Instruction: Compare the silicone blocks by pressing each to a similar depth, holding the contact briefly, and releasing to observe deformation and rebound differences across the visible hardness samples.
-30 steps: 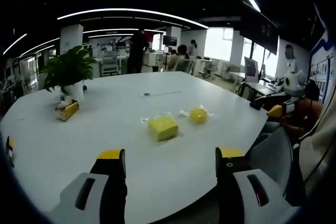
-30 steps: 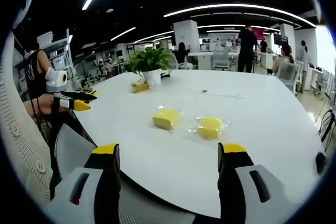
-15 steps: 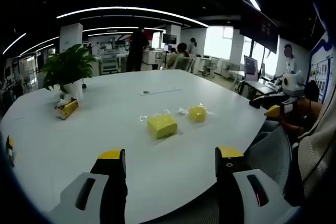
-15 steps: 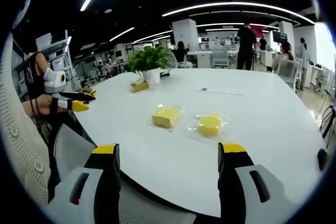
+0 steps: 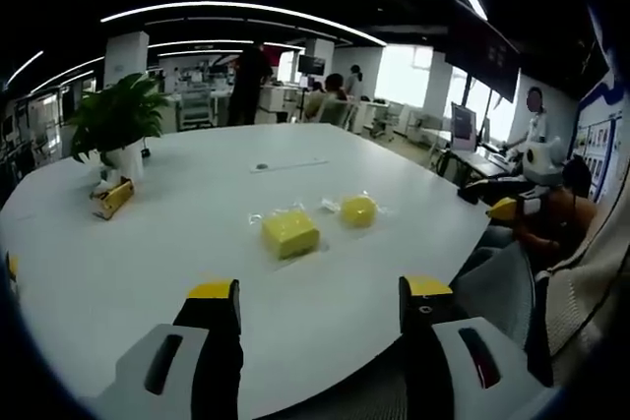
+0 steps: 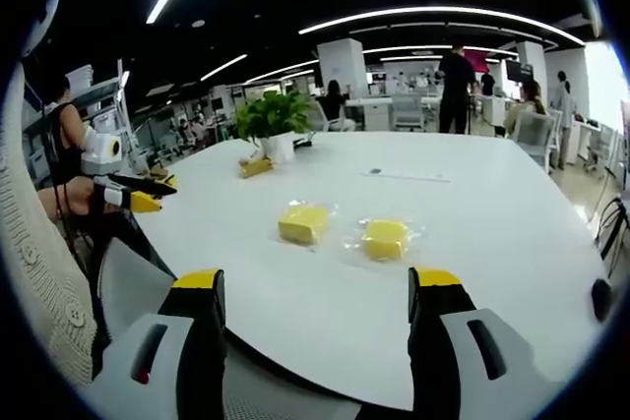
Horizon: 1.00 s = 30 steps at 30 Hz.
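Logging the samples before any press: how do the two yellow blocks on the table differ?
In the left gripper view, the nearer block looks squarish with flat sides, while the farther block looks rounder. The nearer block also looks a little larger there. In the right gripper view they lie side by side, apart. Both are yellow, each in clear wrapping, resting on the white table, and neither gripper touches them.
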Motion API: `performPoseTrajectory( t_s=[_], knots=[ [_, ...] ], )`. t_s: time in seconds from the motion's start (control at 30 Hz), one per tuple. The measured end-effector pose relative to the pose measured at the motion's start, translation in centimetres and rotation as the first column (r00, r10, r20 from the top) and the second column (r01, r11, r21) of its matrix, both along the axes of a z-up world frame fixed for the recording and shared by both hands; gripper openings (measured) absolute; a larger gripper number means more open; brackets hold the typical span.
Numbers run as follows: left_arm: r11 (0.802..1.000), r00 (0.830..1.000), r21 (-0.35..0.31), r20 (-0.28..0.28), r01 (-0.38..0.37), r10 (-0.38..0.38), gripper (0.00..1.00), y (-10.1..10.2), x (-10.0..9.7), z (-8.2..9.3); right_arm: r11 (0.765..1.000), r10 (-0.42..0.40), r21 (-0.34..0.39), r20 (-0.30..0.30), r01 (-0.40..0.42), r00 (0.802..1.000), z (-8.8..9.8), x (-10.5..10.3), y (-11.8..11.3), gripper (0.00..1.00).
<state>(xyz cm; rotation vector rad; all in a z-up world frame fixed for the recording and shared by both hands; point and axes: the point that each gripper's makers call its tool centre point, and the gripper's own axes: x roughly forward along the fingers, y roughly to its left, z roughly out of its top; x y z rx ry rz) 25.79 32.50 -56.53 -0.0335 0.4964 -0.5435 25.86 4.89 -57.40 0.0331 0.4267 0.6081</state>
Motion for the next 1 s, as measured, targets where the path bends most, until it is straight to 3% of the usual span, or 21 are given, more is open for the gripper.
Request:
performPoseTrajectory(
  t_s=[0.27,0.47,0.63,0.77,0.83,0.9,1.0],
  knots=[
    [0.999,0.999,-0.008,-0.035,0.035,-0.035,0.62,-1.1,0.2,0.6,1.000,-0.012,0.011,-0.002,0.012,1.000,0.0,0.4,-0.2,0.70],
    [0.992,0.998,-0.123,-0.041,0.033,-0.038,0.65,-1.5,1.4,2.5,1.000,-0.009,0.012,-0.003,0.009,1.000,-0.1,1.1,-0.1,0.70],
    [0.973,0.999,-0.228,-0.029,0.015,-0.023,0.66,-1.4,3.4,5.0,1.000,-0.002,0.007,-0.006,0.002,1.000,-0.1,1.5,-0.1,0.70],
    [0.966,0.999,-0.259,-0.029,0.009,-0.017,0.66,-0.6,5.0,6.6,1.000,-0.001,0.007,-0.007,0.001,1.000,-0.1,1.8,-0.2,0.70],
    [0.939,1.000,-0.345,-0.029,-0.016,0.006,0.67,-0.5,6.1,8.4,1.000,-0.002,0.004,-0.008,0.002,1.000,-0.1,1.9,-0.3,0.69],
    [0.936,1.000,-0.352,-0.009,-0.008,0.005,0.67,-0.2,7.3,10.3,1.000,-0.002,-0.001,-0.011,0.002,1.000,-0.1,2.1,-0.3,0.69],
    [0.960,0.997,-0.279,0.078,0.035,-0.014,0.67,-0.1,9.0,12.3,1.000,-0.002,0.004,-0.019,0.002,1.000,-0.3,2.3,-0.3,0.69]
  ],
)
